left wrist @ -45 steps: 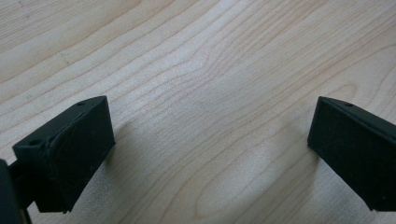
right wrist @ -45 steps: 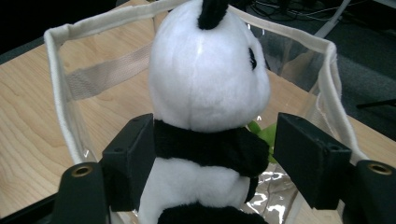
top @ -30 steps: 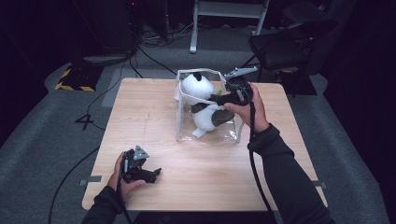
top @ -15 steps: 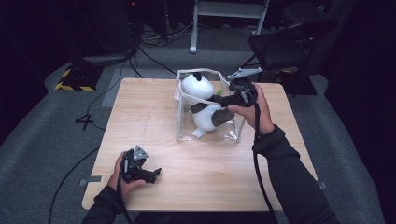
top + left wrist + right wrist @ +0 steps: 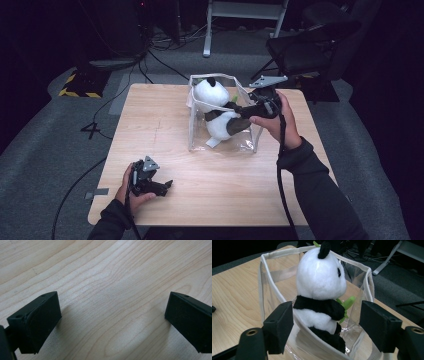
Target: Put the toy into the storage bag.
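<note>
A clear plastic bag (image 5: pixel 200 125) with a pale fabric-bound rim stands open-topped on the far middle of the wooden counter (image 5: pixel 150 130), and a plush panda (image 5: pixel 215 107) sits upright inside it, white head with a black ear uppermost, black arm across a white belly, a scrap of green leaf tucked at its front. In the right gripper view the panda (image 5: pixel 320 282) rises well above the bag's rim (image 5: pixel 265 272), and the near edge of that rim runs across between the two black jaws. The right gripper (image 5: pixel 250 109) is held at the bag's right side, level with the toy's middle; its jaws stand moderately wide, one at each side of the panda's lower body with the bag's wall in front, and neither pad presses on anything. The left gripper (image 5: pixel 160 186) rests low on the near left part of the counter, well apart from the bag, its jaws spread wide over bare wood (image 5: pixel 110 305) with nothing between them. Compared with a second ago, the right hand has drawn slightly back from the bag toward the right, the panda and bag sit as they did, and the left hand has kept its place.
</note>
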The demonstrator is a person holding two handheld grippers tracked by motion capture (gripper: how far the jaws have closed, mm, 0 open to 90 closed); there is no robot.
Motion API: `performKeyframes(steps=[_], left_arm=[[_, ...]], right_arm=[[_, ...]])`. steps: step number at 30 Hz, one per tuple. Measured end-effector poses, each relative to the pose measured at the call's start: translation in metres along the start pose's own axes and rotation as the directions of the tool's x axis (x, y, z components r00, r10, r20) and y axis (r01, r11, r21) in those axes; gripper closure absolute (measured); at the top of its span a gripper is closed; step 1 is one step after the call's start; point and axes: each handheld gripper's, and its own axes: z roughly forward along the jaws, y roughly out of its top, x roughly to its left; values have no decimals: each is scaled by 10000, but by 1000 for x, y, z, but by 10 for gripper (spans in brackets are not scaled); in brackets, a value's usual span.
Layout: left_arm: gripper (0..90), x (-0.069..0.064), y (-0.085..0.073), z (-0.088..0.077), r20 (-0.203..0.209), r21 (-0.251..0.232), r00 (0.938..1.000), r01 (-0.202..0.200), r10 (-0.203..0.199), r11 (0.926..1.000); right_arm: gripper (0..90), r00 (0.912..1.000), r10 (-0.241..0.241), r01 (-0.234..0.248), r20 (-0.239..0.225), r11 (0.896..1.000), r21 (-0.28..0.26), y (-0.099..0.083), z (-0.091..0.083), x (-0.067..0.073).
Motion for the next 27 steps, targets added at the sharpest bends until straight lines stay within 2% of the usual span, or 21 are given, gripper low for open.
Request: performKeyframes(steps=[27], left_arm=[[6, 0, 0, 0, 2, -4, 10000, 1, -1, 10000]], right_arm=[[261, 9987, -501, 499, -137, 9987, -128, -22, -31, -1]])
